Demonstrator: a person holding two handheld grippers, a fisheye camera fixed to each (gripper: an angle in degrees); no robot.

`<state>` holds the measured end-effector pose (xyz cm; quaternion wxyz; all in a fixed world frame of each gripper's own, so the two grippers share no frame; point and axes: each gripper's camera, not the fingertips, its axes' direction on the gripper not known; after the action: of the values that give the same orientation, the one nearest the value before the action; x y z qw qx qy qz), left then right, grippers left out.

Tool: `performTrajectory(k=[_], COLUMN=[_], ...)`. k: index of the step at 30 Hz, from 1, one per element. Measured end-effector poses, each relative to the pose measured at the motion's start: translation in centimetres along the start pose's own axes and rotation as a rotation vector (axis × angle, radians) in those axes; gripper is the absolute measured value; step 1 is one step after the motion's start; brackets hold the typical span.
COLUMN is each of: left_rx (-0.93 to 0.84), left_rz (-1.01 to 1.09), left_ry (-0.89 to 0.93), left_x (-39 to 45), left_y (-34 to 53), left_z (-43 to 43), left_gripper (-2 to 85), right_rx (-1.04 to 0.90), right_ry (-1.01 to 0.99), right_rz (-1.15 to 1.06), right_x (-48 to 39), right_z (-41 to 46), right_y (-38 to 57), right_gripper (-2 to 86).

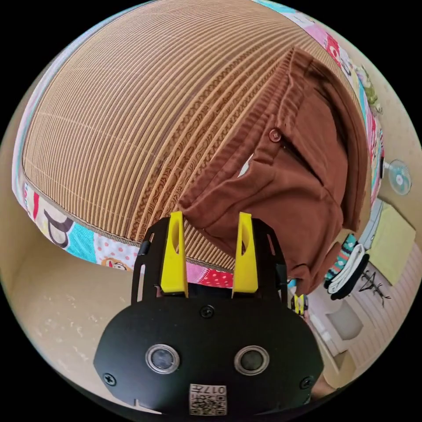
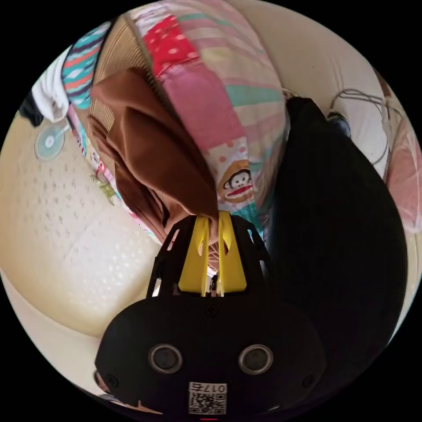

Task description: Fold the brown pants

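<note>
The brown pants (image 1: 285, 176) lie on a striped woven mat (image 1: 132, 110) on a bed, waistband and a button showing. One end droops over the bed's edge. My left gripper (image 1: 210, 222) is open, and a corner of the pants lies just past its yellow fingertips. Small, at the drooping end, the right gripper (image 1: 299, 304) shows in the left gripper view. In the right gripper view my right gripper (image 2: 213, 220) is shut on a bunched fold of the brown pants (image 2: 154, 162), which stretch from it up to the mat (image 2: 118, 48).
A patchwork sheet (image 2: 220, 110) with a monkey print covers the bed's side. A person's dark clothing (image 2: 334, 220) stands close on the right. A small fan (image 1: 399, 176) and striped clothes (image 1: 347, 268) lie beyond the bed. Pale floor (image 1: 57, 299) lies below.
</note>
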<state>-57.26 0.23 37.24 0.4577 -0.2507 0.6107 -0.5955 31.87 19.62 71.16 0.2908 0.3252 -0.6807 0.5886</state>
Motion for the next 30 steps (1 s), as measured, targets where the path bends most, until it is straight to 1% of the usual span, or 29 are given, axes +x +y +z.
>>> performTrajectory(k=[1,2,3,4,6,7,9,11,13,14,15,16,17,18,20,22,23,24,25,26,27,28,29,30], left_rx=[-0.022,-0.049,-0.060,-0.065,-0.086,-0.096,-0.105,-0.098,-0.046,-0.022,-0.022,-0.029,-0.030,-0.028,-0.031,-0.023,-0.013,-0.010,-0.005,0.000,0.005,0.023,0.046,0.059], left_rz=[0.034,0.056,0.066,0.111,0.184,0.247,0.381,0.574,0.600,0.574,0.540,0.447,0.340,0.285,0.095,0.018,-0.002,-0.011,-0.025,-0.030,-0.032,-0.033,-0.025,-0.015], left_ry=[-0.057,-0.103,-0.132,-0.179,-0.212,-0.236,-0.326,-0.485,-0.568,-0.570,-0.556,-0.519,-0.484,-0.468,-0.414,-0.372,-0.350,-0.342,-0.323,-0.284,-0.256,-0.191,-0.110,-0.066], left_x=[1.1,1.7,1.9,2.4,3.2,3.9,5.3,6.6,5.6,4.1,3.1,0.7,-1.9,-3.2,-7.6,-9.6,-10.2,-10.4,-10.5,-10.4,-10.3,-9.9,-9.2,-8.7], left_y=[0.1,0.2,0.3,0.4,0.5,0.7,1.5,2.9,2.9,2.3,1.9,1.0,0.4,0.3,1.5,3.8,5.5,6.4,8.1,9.7,10.5,11.8,12.9,13.3], left_z=[0.1,0.4,0.6,0.7,0.6,0.3,-0.4,-1.7,-3.9,-5.5,-6.1,-7.0,-7.6,-7.8,-7.6,-7.2,-6.9,-6.6,-6.1,-5.5,-5.3,-4.9,-4.5,-4.4], left_gripper=[15.4,13.9,13.3,11.9,8.6,7.6,6.6,6.0,5.9,6.0,6.0,6.2,6.5,6.6,6.2,3.6,3.6,3.5,3.5,3.5,3.4,3.2,2.9,2.8], right_rx=[-0.015,-0.051,-0.067,-0.061,-0.021,-0.017,-0.011,-0.001,0.020,0.037,0.034,0.020,-0.041,-0.103,-0.196,-0.227,-0.211,-0.192,-0.189,-0.232,-0.294,-0.324,-0.382,-0.404], right_ry=[0.027,0.128,0.282,0.371,0.697,0.765,0.953,1.012,0.975,0.931,0.896,0.890,0.893,0.912,0.937,0.970,1.027,1.133,1.204,1.302,1.316,1.273,1.126,0.931], right_rz=[-0.033,-0.110,-0.198,-0.249,-0.484,-0.545,-0.749,-0.817,-0.837,-0.833,-0.820,-0.805,-0.765,-0.737,-0.711,-0.697,-0.682,-0.656,-0.648,-0.717,-0.846,-0.915,-1.000,-1.050], right_x=[-0.8,-2.9,-5.5,-7.0,-13.2,-14.7,-19.3,-21.9,-24.1,-25.3,-26.1,-26.4,-26.5,-26.3,-25.7,-25.6,-25.9,-26.1,-26.3,-27.0,-28.2,-29.0,-30.9,-32.9], right_z=[0.1,0.2,0.2,0.2,0.5,0.8,1.9,2.2,1.7,1.3,1.4,1.6,2.6,3.9,6.1,7.9,9.0,10.1,10.7,12.1,13.0,13.1,12.4,10.5], right_y=[0.0,-0.1,-0.1,0.0,0.9,1.2,2.1,1.9,1.1,0.4,-0.6,-1.2,-2.6,-3.9,-5.2,-5.7,-5.8,-5.9,-6.0,-5.5,-4.6,-4.1,-3.4,-2.9], right_gripper=[6.1,7.0,7.8,8.3,10.4,11.2,13.3,13.8,14.3,14.9,15.7,17.0,19.4,21.7,23.3,23.5,22.5,20.4,16.8,9.4,6.3,4.8,4.0,3.4])
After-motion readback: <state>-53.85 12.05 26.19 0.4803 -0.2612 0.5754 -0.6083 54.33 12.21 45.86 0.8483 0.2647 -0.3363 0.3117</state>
